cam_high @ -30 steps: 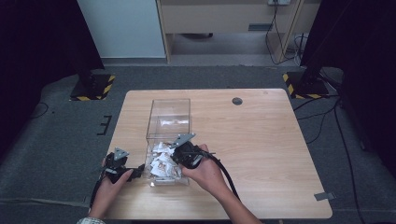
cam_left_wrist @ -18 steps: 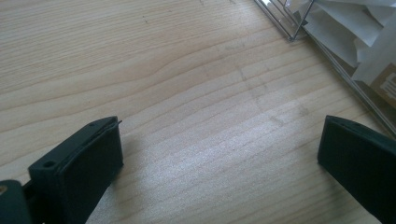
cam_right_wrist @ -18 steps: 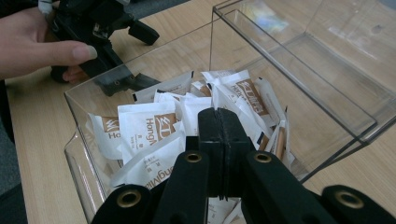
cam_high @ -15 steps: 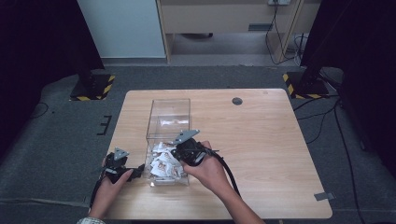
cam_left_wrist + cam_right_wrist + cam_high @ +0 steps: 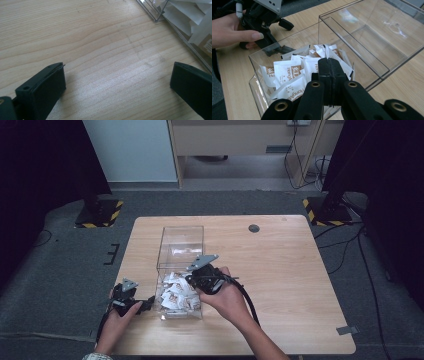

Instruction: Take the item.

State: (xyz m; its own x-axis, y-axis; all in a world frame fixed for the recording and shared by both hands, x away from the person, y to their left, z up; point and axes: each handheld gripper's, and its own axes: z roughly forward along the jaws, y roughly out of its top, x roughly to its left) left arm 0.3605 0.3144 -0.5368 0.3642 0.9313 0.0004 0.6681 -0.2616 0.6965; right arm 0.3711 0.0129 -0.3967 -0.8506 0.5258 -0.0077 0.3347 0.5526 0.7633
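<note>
A clear plastic box [image 5: 180,240] lies on the wooden table [image 5: 280,270], and its near end holds several white and brown sachets [image 5: 177,292]. My right gripper [image 5: 192,279] hovers over that heap, just above the box's near right wall. In the right gripper view its jaws [image 5: 329,62] are pressed together above the sachets [image 5: 287,72], and I cannot make out anything between them. My left gripper [image 5: 145,306] rests low at the box's left side. Its jaws [image 5: 117,77] stand wide apart over bare wood, beside the box wall [image 5: 175,27].
The far half of the box [image 5: 367,32] is bare inside. A dark round grommet [image 5: 254,228] sits near the table's far edge. The right gripper's cable [image 5: 247,295] trails back along the forearm. Grey carpet surrounds the table.
My right gripper has risen a little over the sachets and shifted slightly toward the box's right wall, jaws still together. The left gripper has stayed where it was.
</note>
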